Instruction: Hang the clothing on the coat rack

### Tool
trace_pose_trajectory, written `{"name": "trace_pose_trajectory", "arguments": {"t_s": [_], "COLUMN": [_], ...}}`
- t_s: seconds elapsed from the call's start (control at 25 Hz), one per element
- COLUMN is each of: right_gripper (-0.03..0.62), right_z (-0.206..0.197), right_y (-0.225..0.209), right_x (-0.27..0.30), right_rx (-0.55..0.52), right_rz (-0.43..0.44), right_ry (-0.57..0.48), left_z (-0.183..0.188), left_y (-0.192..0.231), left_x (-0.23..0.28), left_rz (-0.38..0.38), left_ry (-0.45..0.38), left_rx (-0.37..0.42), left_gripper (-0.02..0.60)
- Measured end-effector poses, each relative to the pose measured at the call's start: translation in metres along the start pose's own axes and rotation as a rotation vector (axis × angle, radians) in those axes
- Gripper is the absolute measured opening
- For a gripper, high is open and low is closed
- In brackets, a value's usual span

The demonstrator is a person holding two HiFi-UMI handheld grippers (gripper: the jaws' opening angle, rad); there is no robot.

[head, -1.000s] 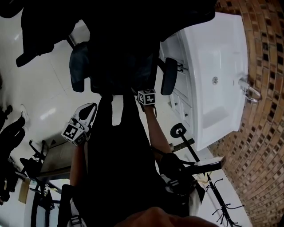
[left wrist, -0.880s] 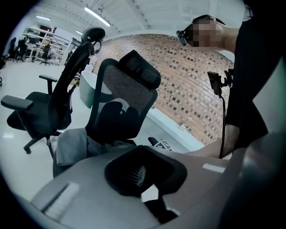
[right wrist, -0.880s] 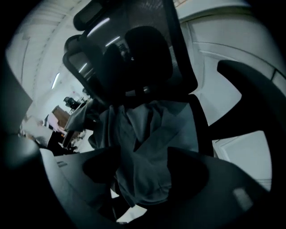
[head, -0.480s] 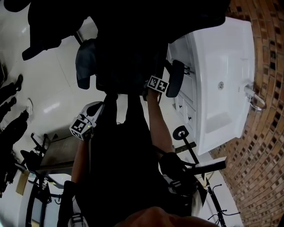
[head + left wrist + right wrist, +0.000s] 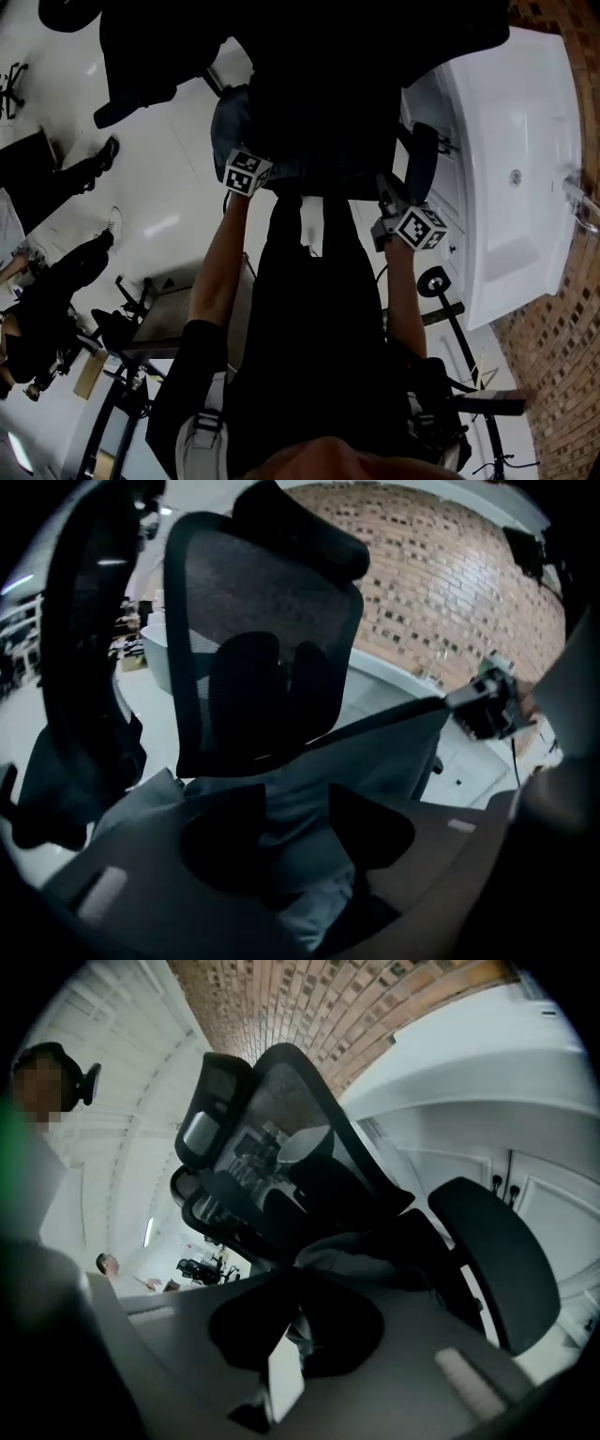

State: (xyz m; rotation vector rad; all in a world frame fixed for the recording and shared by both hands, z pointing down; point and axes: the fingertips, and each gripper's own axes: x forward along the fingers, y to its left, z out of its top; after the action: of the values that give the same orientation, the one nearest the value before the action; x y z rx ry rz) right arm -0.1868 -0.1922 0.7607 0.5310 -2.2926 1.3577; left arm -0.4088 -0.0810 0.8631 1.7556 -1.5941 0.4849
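Grey cloth (image 5: 394,752) on chair (image 5: 262,602): being picked up | right gripper (image 5: 293,1277) pinching its edge | left gripper (image 5: 298,794) jaws just opening, cloth between, not gripped | next: grab, lift

Inventory of our rig and dress:
- 1 left gripper (image 5: 295,841): grey body, 2 dark rounded jaws, cube (image 5: 247,172) bearing black-and-white square markers.
- 1 right gripper (image 5: 295,1330): matching grey body with pale rectangular patches, dark jaws, marker cube (image 5: 419,228).
- 1 black short-sleeved top (image 5: 309,356), which we wear.
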Motion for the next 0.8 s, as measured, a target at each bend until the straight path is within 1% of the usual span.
{"name": "trace_pose_trajectory", "arguments": {"t_s": [0.04, 0.12, 0.2, 0.28, 0.32, 0.4, 0.44, 0.48, 0.52, 0.56, 0.6, 0.64, 0.72, 0.76, 0.8], "right_gripper": [0.009, 0.009, 0.009, 0.009, 0.009, 0.009, 0.009, 0.009, 0.009, 0.009, 0.009, 0.009, 0.009, 0.009, 0.009], "right_z": [0.006, 0.015, 0.023, 0.031, 0.034, 0.041, 0.045, 0.049, 0.053, 0.058, 0.064, 0.071, 0.085, 0.091, 0.097], "right_y": [0.009, 0.023, 0.033, 0.036, 0.037, 0.038, 0.04, 0.042, 0.045, 0.048, 0.05, 0.051, 0.048, 0.047, 0.046], "right_x": [-0.009, -0.026, -0.041, -0.054, -0.06, -0.07, -0.074, -0.078, -0.082, -0.087, -0.092, -0.099, -0.117, -0.125, -0.131], "right_rx": [0.002, -0.001, -0.018, -0.035, -0.04, -0.044, -0.044, -0.041, -0.035, -0.03, -0.029, -0.03, -0.025, -0.013, 0.005], "right_rz": [0.015, 0.037, 0.05, 0.056, 0.057, 0.06, 0.065, 0.073, 0.082, 0.089, 0.093, 0.092, 0.078, 0.072, 0.073], "right_ry": [-0.016, -0.035, -0.048, -0.062, -0.07, -0.087, -0.097, -0.109, -0.123, -0.139, -0.159, -0.182, -0.238, -0.271, -0.308], "left_z": [0.005, 0.01, 0.013, 0.017, 0.015, -0.003, -0.014, -0.019, -0.018, -0.008, 0.01, 0.034, 0.085, 0.107, 0.128], "left_y": [0.006, 0.011, 0.011, 0.007, 0.003, -0.005, -0.007, -0.008, -0.008, -0.007, -0.007, -0.007, -0.01, -0.013, -0.017], "left_x": [0.013, 0.037, 0.058, 0.076, 0.084, 0.099, 0.105, 0.11, 0.113, 0.112, 0.107, 0.095, 0.05, 0.017, -0.021], "left_rz": [-0.012, -0.05, -0.086, -0.115, -0.137, -0.196, -0.217, -0.219, -0.203, -0.171, -0.131, -0.089, -0.014, 0.011, 0.024], "left_ry": [0.053, 0.168, 0.263, 0.33, 0.371, 0.491, 0.55, 0.585, 0.583, 0.542, 0.464, 0.354, 0.083, -0.051, -0.171], "left_rx": [0.074, 0.222, 0.367, 0.536, 0.639, 0.868, 0.954, 0.996, 0.986, 0.926, 0.822, 0.682, 0.378, 0.251, 0.157], "left_gripper": [0.227, 0.264, 0.275, 0.281, 0.293, 0.328, 0.328, 0.328, 0.279, 0.125, 0.017, 0.017, 0.017, 0.017, 0.015]}}
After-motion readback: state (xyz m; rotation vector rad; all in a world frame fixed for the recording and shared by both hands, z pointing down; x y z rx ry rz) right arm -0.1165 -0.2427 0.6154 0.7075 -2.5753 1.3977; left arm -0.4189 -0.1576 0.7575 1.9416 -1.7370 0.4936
